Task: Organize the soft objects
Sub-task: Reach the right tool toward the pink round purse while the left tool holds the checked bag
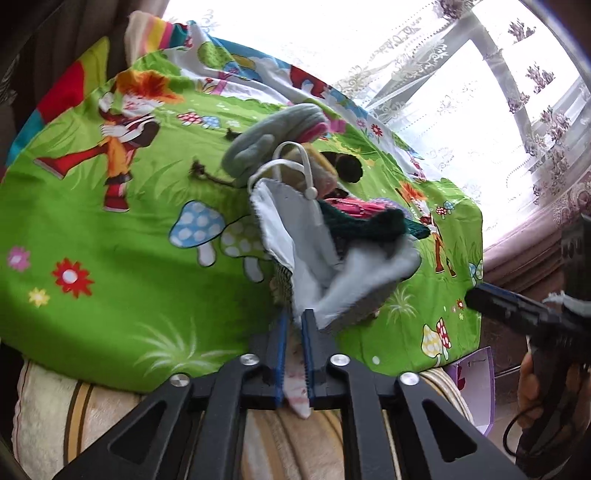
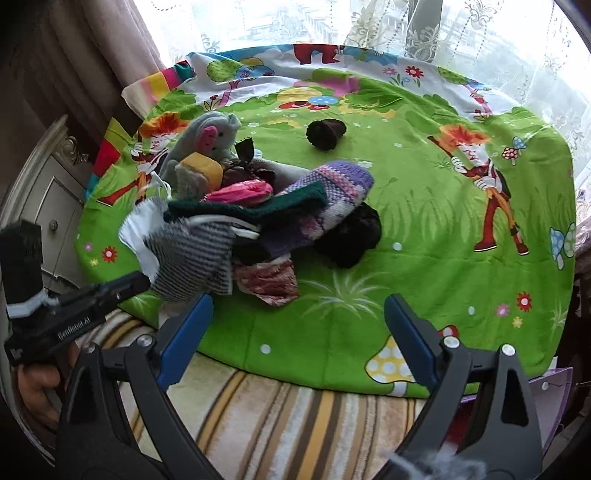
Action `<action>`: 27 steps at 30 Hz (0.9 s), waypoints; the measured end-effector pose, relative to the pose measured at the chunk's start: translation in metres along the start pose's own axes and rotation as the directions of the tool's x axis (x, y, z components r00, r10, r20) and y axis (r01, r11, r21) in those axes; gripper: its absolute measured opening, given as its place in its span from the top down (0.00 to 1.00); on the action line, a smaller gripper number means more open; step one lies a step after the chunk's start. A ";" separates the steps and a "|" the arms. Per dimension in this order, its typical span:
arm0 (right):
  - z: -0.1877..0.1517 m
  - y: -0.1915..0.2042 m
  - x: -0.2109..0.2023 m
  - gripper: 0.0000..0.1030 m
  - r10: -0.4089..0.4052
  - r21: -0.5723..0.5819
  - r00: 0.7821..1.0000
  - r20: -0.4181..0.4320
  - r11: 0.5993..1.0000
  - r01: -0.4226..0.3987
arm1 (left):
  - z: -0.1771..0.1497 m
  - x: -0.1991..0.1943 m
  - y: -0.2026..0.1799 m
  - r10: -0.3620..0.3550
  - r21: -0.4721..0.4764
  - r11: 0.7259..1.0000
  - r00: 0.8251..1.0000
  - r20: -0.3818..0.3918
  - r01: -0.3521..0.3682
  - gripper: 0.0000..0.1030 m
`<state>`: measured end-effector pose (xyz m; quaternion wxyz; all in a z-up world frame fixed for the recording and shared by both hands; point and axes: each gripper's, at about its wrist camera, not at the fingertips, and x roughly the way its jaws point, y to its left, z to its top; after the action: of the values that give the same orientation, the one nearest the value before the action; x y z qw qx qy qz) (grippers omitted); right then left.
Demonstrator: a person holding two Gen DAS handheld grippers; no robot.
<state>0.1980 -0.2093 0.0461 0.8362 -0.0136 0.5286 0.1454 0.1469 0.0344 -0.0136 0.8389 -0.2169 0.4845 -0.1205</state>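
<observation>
Striped drawstring pouch [image 1: 295, 236], white-lined and floppy, pinched in left hand-held gripper [image 1: 294, 321].

We see our left gripper [image 1: 294, 321] clamped on a white cloth bag [image 1: 295, 236] over the green cartoon sheet [image 1: 110, 229].

A home bedroom by a window.
Lace curtains [image 2: 424, 33] run along the top of the frame, a cartoon-print sheet [image 2: 406, 221] fills the middle, a striped blanket [image 2: 295, 424] lies below, and a carved cabinet [image 2: 55, 192] stands at left.
</observation>
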 end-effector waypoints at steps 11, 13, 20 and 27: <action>0.036 -0.009 0.046 0.08 0.129 0.259 0.990 -0.052 0.960 -0.111 | -0.003 -0.010 0.005 -0.049 -0.004 0.999 0.998 0.036 0.049 0.40; 0.041 -0.011 0.053 0.08 0.150 0.288 0.987 -0.057 0.949 -0.127 | -0.001 -0.009 -0.008 -0.041 0.053 0.998 0.998 0.039 0.039 0.31; 0.048 -0.014 0.075 0.08 0.174 0.339 0.981 -0.088 0.931 -0.135 | 0.010 0.039 -0.043 0.048 0.204 0.978 0.997 -0.062 -0.034 0.40; 0.049 -0.013 0.080 0.08 0.168 0.334 0.982 -0.090 0.934 -0.130 | 0.000 0.031 -0.034 -0.024 0.180 0.983 0.997 -0.077 0.038 0.86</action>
<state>0.2763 -0.1944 -0.0054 0.7810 0.1565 0.5929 0.1179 0.1629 -0.0085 -0.0203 0.8344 -0.1425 0.4992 -0.1851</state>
